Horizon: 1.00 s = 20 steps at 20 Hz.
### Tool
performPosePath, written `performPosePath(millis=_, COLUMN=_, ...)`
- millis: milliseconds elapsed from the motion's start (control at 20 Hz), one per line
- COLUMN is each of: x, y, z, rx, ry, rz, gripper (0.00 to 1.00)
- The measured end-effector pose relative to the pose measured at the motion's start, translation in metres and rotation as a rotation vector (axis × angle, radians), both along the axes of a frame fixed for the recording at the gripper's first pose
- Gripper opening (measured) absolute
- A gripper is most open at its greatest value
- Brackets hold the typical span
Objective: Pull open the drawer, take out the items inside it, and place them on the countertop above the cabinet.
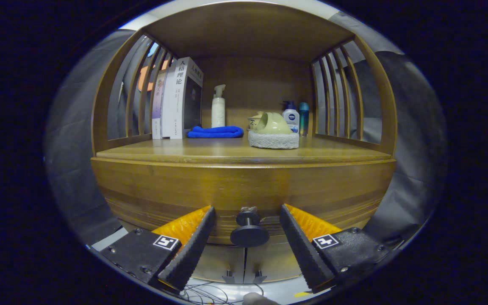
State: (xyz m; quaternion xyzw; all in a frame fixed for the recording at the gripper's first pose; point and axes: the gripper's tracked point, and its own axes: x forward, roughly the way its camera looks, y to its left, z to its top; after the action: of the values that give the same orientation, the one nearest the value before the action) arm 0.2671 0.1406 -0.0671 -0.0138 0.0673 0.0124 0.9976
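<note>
The wooden cabinet's drawer front [244, 188] stands closed right ahead of me. Its dark round knob [249, 231] sticks out between my two fingers, with a gap on each side. My gripper [248, 216] is open around the knob and touches nothing. Above the drawer runs the countertop [210, 151], a wooden shelf with slatted sides. What lies inside the drawer is hidden.
On the countertop stand several books [178, 99] at the left, a folded blue cloth [215, 132], a white pump bottle [218, 108], a pale green dish on a grey sponge pad [273, 134] and two small bottles [297, 117]. Cabinet doors and loose wires [210, 292] lie below the knob.
</note>
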Motion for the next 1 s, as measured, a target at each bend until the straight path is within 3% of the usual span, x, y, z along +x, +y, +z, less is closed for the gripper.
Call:
performPosePath(millis=250, x=-0.026, y=-0.007, z=0.025, rx=0.003, ry=-0.016, rz=0.024, gripper=1.00)
performPosePath(millis=600, x=-0.145, y=-0.041, z=0.099, rx=-0.033, ry=-0.171, rz=0.077, gripper=1.00)
performPosePath(millis=800, x=-0.212, y=-0.072, z=0.109, rx=-0.006, ry=-0.217, rz=0.063, gripper=1.00)
performPosePath(millis=1000, x=-0.251, y=-0.101, z=0.092, rx=0.038, ry=-0.189, rz=0.031, gripper=1.00)
